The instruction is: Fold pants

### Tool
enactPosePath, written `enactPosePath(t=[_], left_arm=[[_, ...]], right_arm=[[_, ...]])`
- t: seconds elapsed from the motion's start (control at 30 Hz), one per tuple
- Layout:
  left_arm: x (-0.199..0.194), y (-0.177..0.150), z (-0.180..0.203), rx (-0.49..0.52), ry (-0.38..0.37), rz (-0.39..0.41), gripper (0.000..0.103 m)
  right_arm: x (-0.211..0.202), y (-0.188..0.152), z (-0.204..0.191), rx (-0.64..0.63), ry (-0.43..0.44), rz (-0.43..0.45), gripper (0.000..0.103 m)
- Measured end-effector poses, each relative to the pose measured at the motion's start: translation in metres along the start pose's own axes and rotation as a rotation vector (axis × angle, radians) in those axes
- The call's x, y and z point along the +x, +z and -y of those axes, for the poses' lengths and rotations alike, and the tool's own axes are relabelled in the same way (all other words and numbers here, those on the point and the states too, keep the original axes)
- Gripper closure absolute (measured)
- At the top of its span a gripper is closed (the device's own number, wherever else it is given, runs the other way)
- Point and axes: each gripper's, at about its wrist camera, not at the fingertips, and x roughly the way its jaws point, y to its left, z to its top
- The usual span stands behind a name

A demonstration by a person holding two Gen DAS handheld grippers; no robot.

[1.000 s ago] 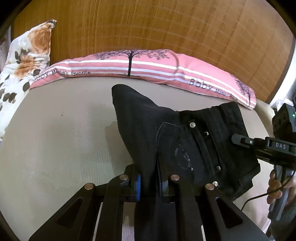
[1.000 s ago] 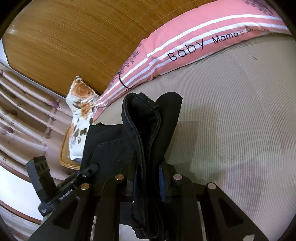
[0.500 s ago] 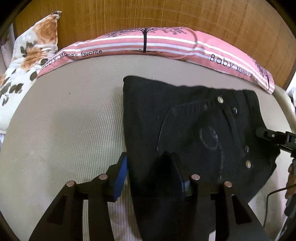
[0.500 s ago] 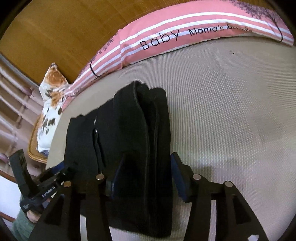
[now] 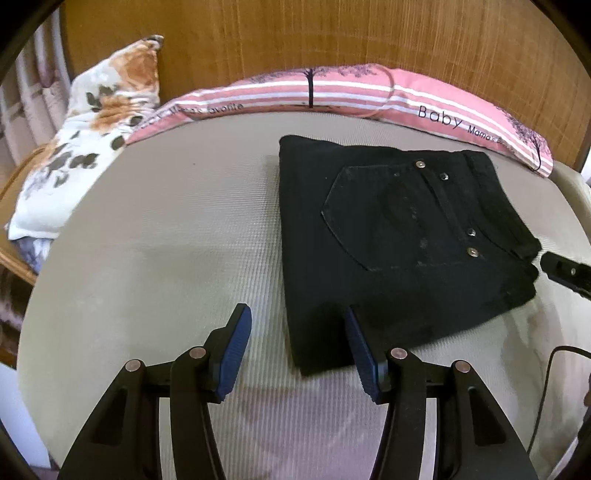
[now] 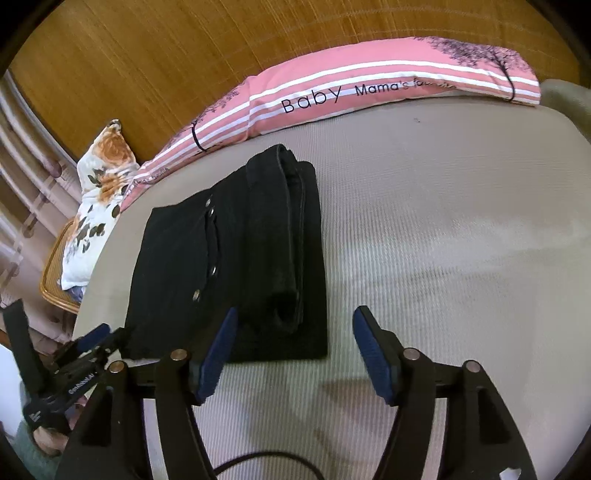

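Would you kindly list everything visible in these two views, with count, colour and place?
pants: one pair, black, folded flat on the mattress, right of centre in the left view.
mattress: one, beige, under the pants.
long pillow: one, pink with white stripes and "Baby" lettering, along the far edge of the mattress.
floral pillow: one, white with orange flowers, at the far left corner.
headboard: one, brown wood, behind the pillows.
left tool: one, black with blue pads, open, at the pants' near corner.
right tool: one, black with blue pads, open, at the pants' near edge.
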Motion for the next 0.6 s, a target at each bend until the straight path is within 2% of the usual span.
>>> enactPosePath(t=[0.13,0.3,0.6], left_arm=[[-0.022,-0.012,0.005,-0.017,0.015,0.014,0.044],[-0.045,-0.031,0.016,-0.016,0.027,0.038,0.041],[-0.063,-0.053,0.026,-0.010,0.064,0.060,0.041]], right_arm=[[-0.016,-0.015,-0.015,-0.034,-0.049,0.035,0.024],[-0.035,-0.032,-0.046,-0.138,-0.120,0.102,0.012],[-0.052,-0.052,-0.074,-0.208,-0.144,0.156,0.005]])
